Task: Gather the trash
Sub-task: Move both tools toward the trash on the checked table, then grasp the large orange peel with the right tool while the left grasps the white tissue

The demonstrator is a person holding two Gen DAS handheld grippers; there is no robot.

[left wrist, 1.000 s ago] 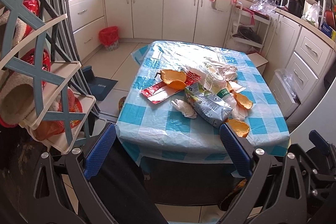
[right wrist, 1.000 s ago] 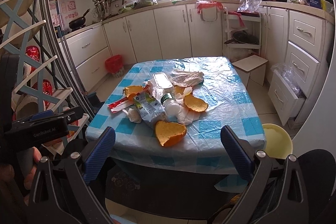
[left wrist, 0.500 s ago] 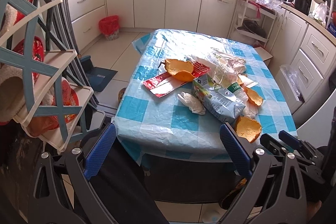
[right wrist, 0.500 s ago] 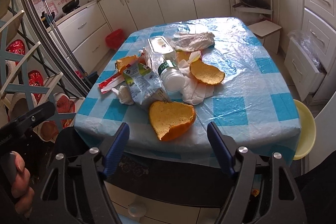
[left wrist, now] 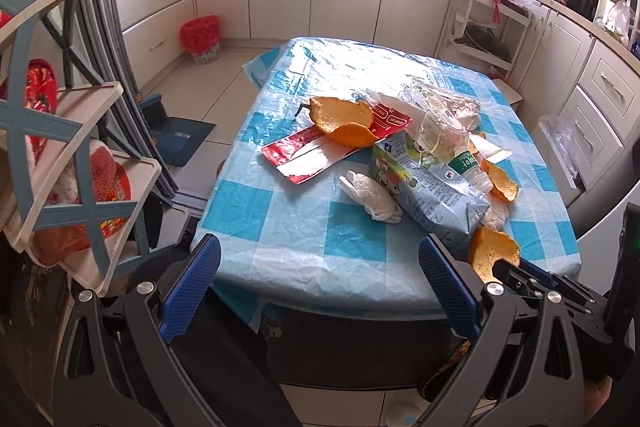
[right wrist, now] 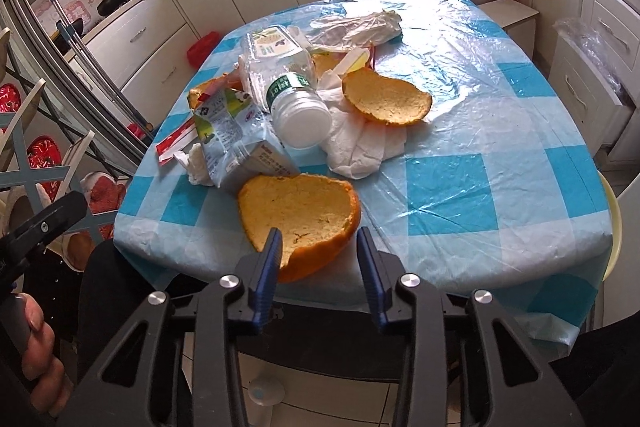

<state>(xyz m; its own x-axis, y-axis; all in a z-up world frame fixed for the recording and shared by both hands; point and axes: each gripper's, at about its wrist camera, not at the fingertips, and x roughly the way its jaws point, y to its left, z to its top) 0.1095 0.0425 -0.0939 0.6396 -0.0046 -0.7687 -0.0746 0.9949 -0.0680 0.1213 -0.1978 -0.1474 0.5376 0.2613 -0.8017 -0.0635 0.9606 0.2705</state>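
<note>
On the blue-checked table (right wrist: 460, 163) lies a heap of trash: a milk carton (right wrist: 236, 135), a clear plastic bottle (right wrist: 288, 79), white tissues (right wrist: 360, 143), a red wrapper (left wrist: 320, 155) and three pieces of orange peel. The nearest peel (right wrist: 304, 211) sits at the table's front edge. My right gripper (right wrist: 320, 243) is over that edge, its jaws closing, with the peel's near rim between them. The left pad overlaps the peel and the right pad stands just clear of it. My left gripper (left wrist: 320, 251) hangs wide open before the table's near edge, holding nothing.
A red waste bin (left wrist: 200, 37) stands on the floor by the far cabinets. A shelf rack (left wrist: 80, 147) is close on the left, with a dustpan (left wrist: 176, 135) behind it. A yellow stool (right wrist: 612, 223) peeks out right of the table. A hand (right wrist: 36, 339) holds the left gripper.
Both grippers have come down and closer to the table. The right gripper's jaws have narrowed from wide open and now straddle the near orange peel.
</note>
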